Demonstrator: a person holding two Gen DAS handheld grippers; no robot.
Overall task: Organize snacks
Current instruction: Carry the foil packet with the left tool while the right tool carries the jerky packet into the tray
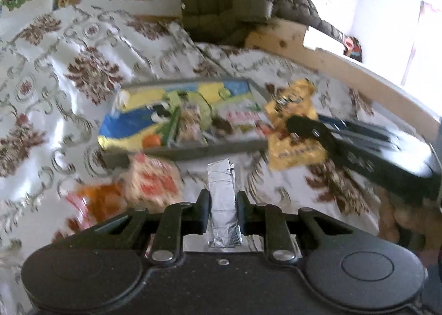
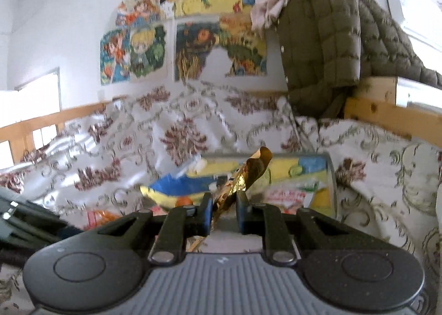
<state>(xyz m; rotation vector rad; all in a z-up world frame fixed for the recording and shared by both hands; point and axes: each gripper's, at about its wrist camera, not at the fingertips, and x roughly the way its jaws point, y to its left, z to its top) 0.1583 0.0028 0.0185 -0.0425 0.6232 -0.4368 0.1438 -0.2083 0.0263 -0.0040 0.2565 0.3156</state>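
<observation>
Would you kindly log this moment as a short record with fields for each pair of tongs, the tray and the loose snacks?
left tongs: shut on a silver foil packet
right tongs: shut on a gold snack bag, also seen beside the tray in the left view
tray: grey, on the floral cloth, filled with colourful snack packets
loose snacks: red-and-white packet and orange packet in front of the tray
background: olive quilted jacket
</observation>
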